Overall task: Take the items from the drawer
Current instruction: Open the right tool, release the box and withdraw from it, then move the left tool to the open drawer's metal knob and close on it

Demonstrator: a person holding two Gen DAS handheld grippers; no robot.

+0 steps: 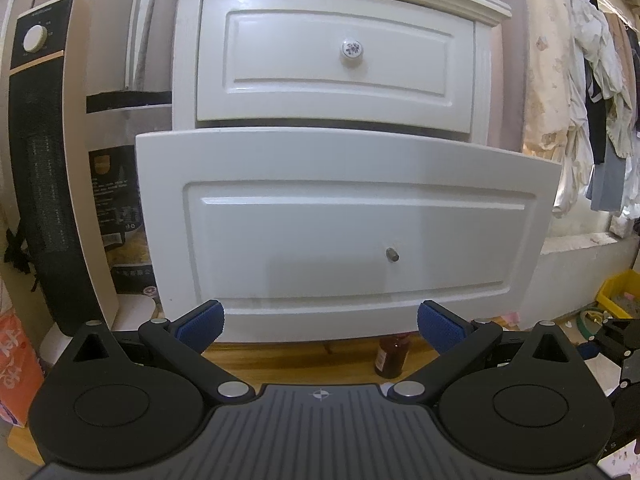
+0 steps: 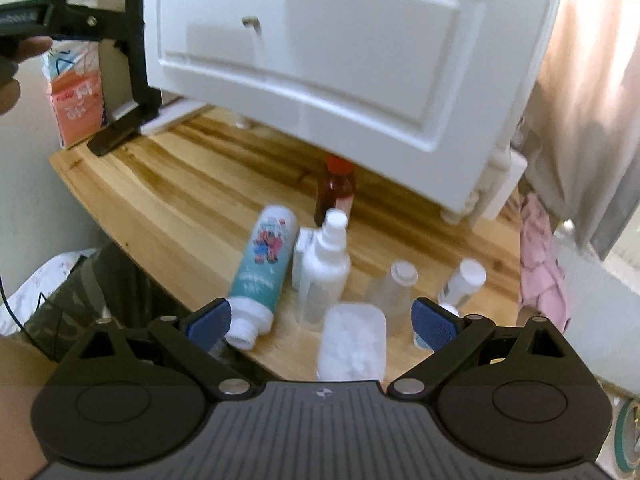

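The white cabinet's lower drawer [image 1: 344, 232] is pulled out, its front facing me with a small metal stub [image 1: 392, 255]; its inside is hidden. My left gripper [image 1: 320, 320] is open and empty, just in front of the drawer front. My right gripper [image 2: 322, 320] is open and empty above items standing on the wooden board [image 2: 160, 192]: a teal bottle [image 2: 262, 268] lying down, a white spray bottle [image 2: 326, 268], a brown bottle with red cap [image 2: 335, 188], a clear tub [image 2: 354, 340] and small white bottles [image 2: 464, 280]. The drawer front [image 2: 340, 52] also shows in the right wrist view.
The upper drawer [image 1: 340, 56] with a flowered knob [image 1: 351, 49] is closed. A black tower heater [image 1: 44, 160] stands left of the cabinet. Clothes [image 1: 600, 80] hang at right. A yellow bin [image 1: 620, 292] sits on the floor. A pink cloth [image 2: 540, 260] lies right of the board.
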